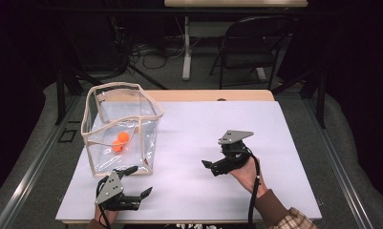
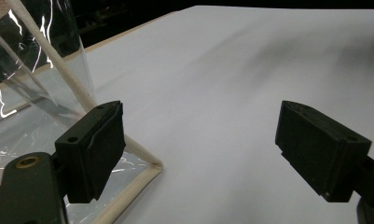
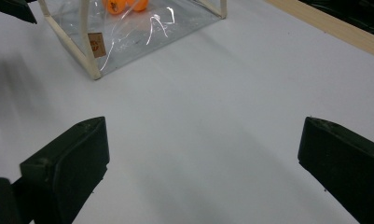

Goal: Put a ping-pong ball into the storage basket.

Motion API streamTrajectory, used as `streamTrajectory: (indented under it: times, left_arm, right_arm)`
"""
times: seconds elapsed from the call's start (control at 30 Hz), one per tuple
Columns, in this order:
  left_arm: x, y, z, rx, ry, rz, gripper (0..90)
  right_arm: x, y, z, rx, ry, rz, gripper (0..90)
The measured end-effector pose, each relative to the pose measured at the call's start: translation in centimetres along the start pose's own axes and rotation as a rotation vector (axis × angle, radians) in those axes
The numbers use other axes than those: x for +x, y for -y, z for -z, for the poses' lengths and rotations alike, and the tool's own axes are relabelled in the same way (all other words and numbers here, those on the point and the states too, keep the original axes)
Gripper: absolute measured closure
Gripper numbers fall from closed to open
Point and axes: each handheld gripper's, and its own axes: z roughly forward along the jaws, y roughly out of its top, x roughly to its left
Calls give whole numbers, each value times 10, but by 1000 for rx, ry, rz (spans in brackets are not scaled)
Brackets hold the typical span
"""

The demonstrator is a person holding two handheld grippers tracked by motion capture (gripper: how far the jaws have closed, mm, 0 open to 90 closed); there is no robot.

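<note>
so, white table (image 1: 203, 143) first: clear bag (image 1: 120, 129) stands open at its left, cream-piped edges, two orange balls (image 1: 121, 141) inside. bag looks light and floppy, film probably slippery; i'd pinch the piping (image 2: 142, 156), stiffest part. balls look light and would roll. left gripper (image 1: 139, 183) just beside the bag's near corner, jaws wide, empty. right gripper (image 1: 209, 165) well apart, jaws wide, empty.
</note>
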Motion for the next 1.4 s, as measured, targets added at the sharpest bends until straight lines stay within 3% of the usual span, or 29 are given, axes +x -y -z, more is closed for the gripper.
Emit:
streamTrajectory:
  times: [0.83, 1.4]
  left_arm:
    - [0, 0, 0, 4, 3, 2, 159]
    - [0, 0, -1, 11, 2, -1, 159]
  right_arm:
    - [9, 44, 25, -57, 62, 21, 18]
    - [14, 87, 39, -90, 119, 15, 11]
